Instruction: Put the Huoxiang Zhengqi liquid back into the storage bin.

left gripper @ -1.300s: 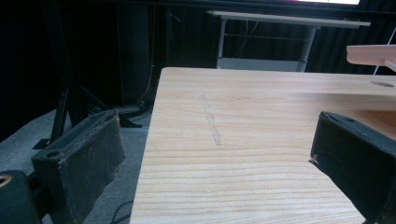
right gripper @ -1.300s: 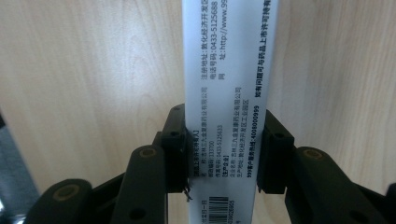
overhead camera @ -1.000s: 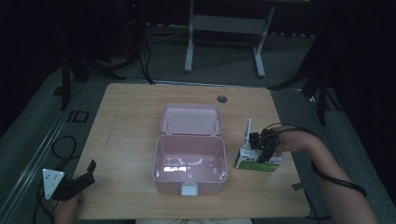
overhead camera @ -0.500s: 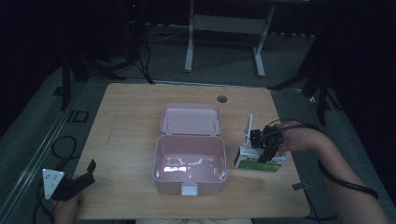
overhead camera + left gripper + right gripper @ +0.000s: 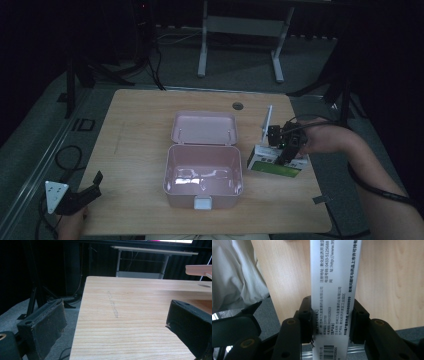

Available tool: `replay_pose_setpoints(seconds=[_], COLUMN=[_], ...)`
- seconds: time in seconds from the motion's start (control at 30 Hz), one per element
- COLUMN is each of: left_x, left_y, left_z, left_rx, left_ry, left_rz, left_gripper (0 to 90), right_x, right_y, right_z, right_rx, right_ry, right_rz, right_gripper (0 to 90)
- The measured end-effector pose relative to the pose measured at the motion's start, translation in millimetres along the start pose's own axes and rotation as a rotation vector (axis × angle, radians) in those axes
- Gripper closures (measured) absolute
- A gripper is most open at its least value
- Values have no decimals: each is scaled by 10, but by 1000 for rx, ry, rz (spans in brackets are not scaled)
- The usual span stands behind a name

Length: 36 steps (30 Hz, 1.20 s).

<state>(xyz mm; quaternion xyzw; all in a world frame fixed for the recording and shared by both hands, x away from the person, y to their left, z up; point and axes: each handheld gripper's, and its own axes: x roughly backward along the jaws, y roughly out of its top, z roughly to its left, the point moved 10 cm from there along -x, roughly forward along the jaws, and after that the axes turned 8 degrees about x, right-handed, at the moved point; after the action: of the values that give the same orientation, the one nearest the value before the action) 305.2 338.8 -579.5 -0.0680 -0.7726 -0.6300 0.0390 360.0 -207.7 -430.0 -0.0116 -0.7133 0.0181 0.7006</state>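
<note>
The right gripper (image 5: 332,322) clamps its fingers on a white-and-green printed carton (image 5: 334,290) reading "0433-5125683" and "400800999"; the left gripper (image 5: 115,325) fingers gape, holding nothing.

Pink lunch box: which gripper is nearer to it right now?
Right. The right gripper sits just beside the pink lunch box, jaws shut on a medicine carton. The left gripper hangs off the table's near-left corner.
</note>
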Motion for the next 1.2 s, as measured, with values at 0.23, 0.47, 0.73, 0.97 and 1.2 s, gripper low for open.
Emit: replay_pose_setpoints(seconds=[0.23,0.47,0.73,0.97,1.2], left_x=[0,0,0,0,0], left_y=[-1,0,0,-1,-1], left_z=[-1,0,-2,-6,-6], left_rx=[-1,0,0,-3,-5], left_ry=[0,-1,-3,-5,-5], left_rz=[0,1,1,0,0], left_gripper=[26,26,26,26,26], right_x=[229,304,341,340,304], right_y=[130,332,624,856,1089], right_z=[-18,13,62,98,147], right_rx=[4,28,75,109,141], right_ry=[-40,-42,-31,-27,-20], right_rz=[24,31,31,34,42], right_gripper=[618,618,618,618,618])
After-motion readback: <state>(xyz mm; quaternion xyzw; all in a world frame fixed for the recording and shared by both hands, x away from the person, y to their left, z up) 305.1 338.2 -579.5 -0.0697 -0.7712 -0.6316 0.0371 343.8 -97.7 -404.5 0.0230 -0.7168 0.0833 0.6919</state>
